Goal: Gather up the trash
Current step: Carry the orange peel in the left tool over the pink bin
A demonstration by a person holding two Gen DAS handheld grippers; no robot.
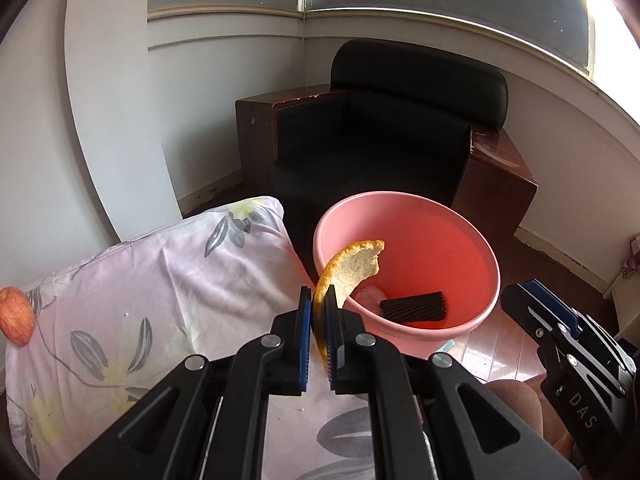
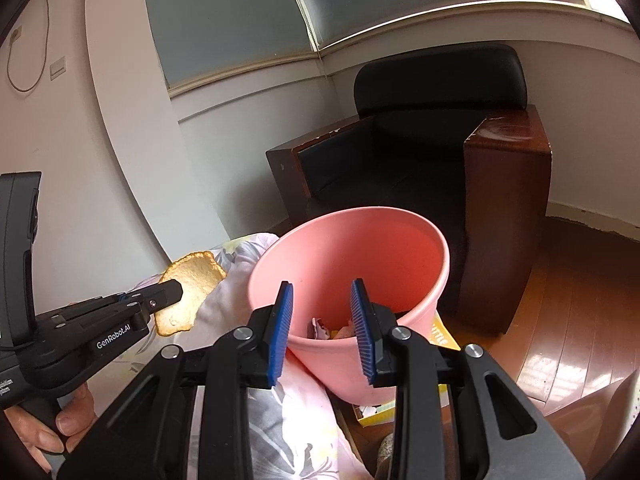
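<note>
Peel: a curved piece of orange peel [image 1: 352, 270], pinched edge-on between the blue pads of your left gripper [image 1: 318, 330], its free end arching over the near rim of the pink bin [image 1: 404, 326].

Bin: your right gripper [image 2: 323, 330] has its pads standing apart on either side of the near wall of the pink bin [image 2: 400, 248]; whether they press on it you cannot tell from either view.

Left view only: a black ribbed block [image 1: 414, 306] and a pale pink scrap [image 1: 370, 294] lying in the bin; a whole orange fruit [image 1: 16, 316] at the far left on the floral bedding [image 1: 160, 280].

Right view only: the peel's broad pale inner face [image 2: 192, 292]; your hand [image 2: 60, 424] around the left gripper's handle; crumpled scraps [image 2: 332, 330] low in the bin; a yellow box [image 2: 442, 334] behind and below it.

Room: black armchair with dark wooden sides [image 1: 400, 140] in the corner, white walls, window above, glossy reddish wooden floor [image 2: 568, 320].
</note>
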